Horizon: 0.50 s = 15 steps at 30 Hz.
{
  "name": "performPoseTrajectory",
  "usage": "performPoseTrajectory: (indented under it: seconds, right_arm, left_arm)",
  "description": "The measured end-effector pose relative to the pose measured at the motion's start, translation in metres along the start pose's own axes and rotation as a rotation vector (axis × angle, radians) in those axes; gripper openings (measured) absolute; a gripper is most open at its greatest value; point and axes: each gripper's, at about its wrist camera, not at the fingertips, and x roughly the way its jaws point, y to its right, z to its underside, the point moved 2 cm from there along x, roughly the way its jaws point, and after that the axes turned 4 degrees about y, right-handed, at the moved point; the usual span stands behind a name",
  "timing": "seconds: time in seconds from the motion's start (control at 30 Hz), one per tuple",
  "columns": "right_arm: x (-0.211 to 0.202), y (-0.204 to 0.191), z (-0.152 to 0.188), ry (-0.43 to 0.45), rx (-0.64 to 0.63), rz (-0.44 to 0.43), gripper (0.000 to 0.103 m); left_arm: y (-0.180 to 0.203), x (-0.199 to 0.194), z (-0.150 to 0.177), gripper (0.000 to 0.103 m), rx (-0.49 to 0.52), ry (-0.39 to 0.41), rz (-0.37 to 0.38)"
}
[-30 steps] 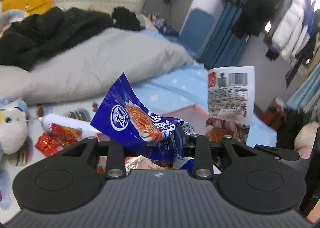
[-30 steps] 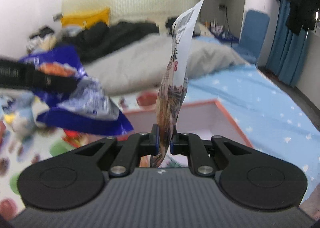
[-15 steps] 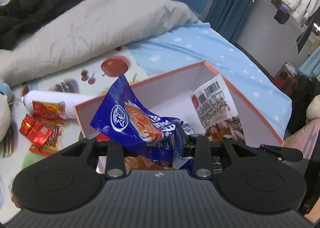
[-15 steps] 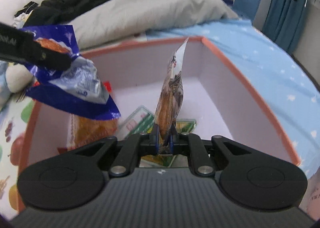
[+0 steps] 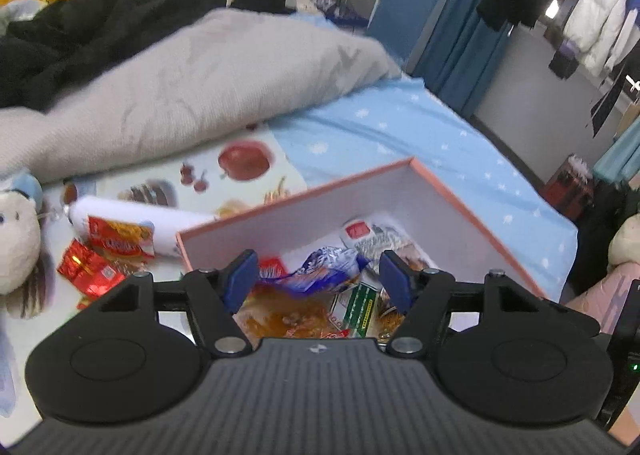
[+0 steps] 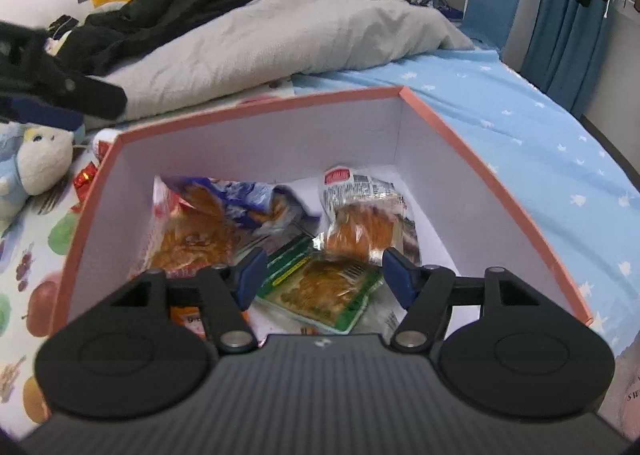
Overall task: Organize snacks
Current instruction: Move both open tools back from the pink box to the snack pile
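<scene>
Both grippers — left, right — opening, empty, over the snack-filled box; sausage outside.

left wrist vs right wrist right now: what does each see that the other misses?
Left wrist only: the white sausage roll and red packets on the fruit-print mat left of the box, plus hanging coats.

Right wrist only: the green packet flat on the box floor, seen whole.

Both: the pink box, the blue snack bag and white-label packet inside it; each gripper's fingers opening, pinching nothing.

Blue packet motion-blurred, plush toy cut off left
</scene>
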Motion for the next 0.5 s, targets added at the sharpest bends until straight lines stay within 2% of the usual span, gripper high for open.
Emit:
performPoseTrajectory:
  seconds: [0.27, 0.5]
  right_arm:
    - [-0.038, -0.007, -0.031, 0.117, 0.022, -0.033, 0.066]
    - [-0.072, -0.028, -0.051, 0.222, 0.024, -0.077, 0.066]
  left_arm:
    - [-0.012, -0.050, -0.015, 0.072, -0.005, 0.101, -0.013]
    - [-0.030, -0.101, -0.013, 0.072, -0.009, 0.185, -0.048]
